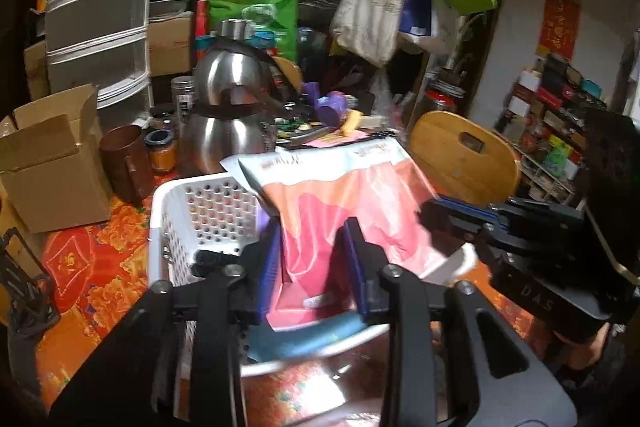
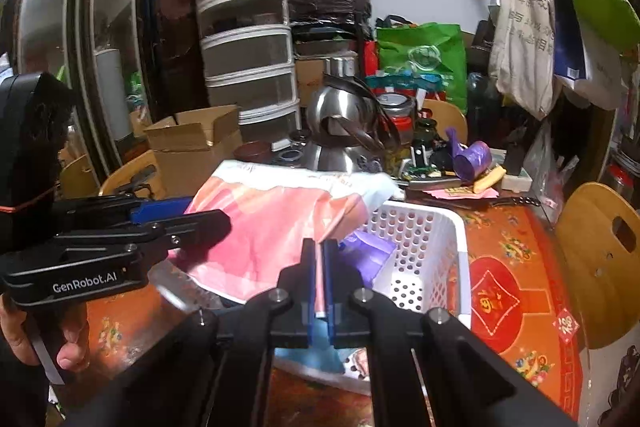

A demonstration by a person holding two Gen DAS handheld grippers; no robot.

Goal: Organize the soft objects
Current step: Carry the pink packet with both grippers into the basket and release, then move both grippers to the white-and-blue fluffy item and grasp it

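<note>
A soft pink and white plastic pack (image 1: 340,195) lies tilted over a white perforated basket (image 1: 208,211) on the red patterned table. My left gripper (image 1: 314,267) is partly closed, its blue pads either side of the pack's near end. My right gripper (image 2: 319,279) is shut on the pack's edge (image 2: 320,291); the pack (image 2: 272,223) spreads to the left over the basket (image 2: 424,239). A purple soft item (image 2: 372,251) and a light blue one (image 1: 304,339) lie inside the basket. Each gripper shows in the other's view, the right gripper (image 1: 460,219) and the left gripper (image 2: 176,215).
Steel kettles (image 1: 232,103) stand behind the basket, with a brown mug (image 1: 124,163), jars and a cardboard box (image 1: 52,163) to the left. A purple roll (image 2: 474,155) and clutter lie at the back. Wooden chairs (image 2: 600,259) stand around the table.
</note>
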